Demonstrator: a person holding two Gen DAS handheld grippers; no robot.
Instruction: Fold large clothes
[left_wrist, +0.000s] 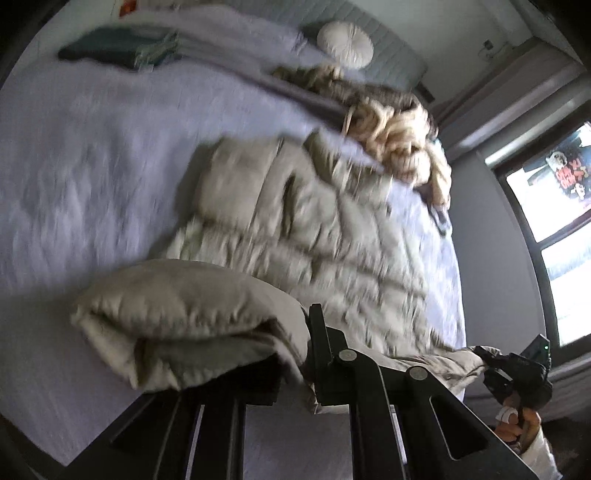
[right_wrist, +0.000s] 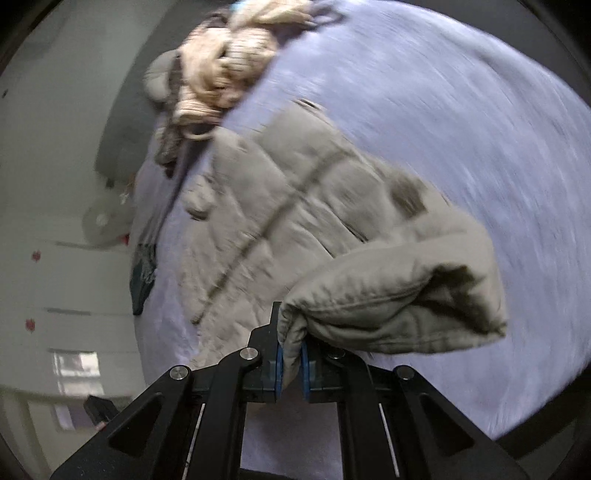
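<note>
- The right gripper (right_wrist: 291, 363) is nearest, its blue pads (right_wrist: 279, 369) pinching a bunched edge of the beige quilted jacket (right_wrist: 295, 206).
- The left gripper (left_wrist: 295, 354) is pressed together on another bunched edge of the jacket (left_wrist: 314, 229), the fabric draped over its fingers.
- Both pinched edges are raised; the rest of the jacket lies on the lavender bed (left_wrist: 74, 177).
- Beyond it lies a heap of cream knitwear (right_wrist: 218, 74), and folded dark green clothes (left_wrist: 114, 48) sit near a round cushion (left_wrist: 345, 43).

2 wrist views, close above bed (left_wrist: 74, 147), angled down; both share quilted coat (left_wrist: 314, 221).
</note>
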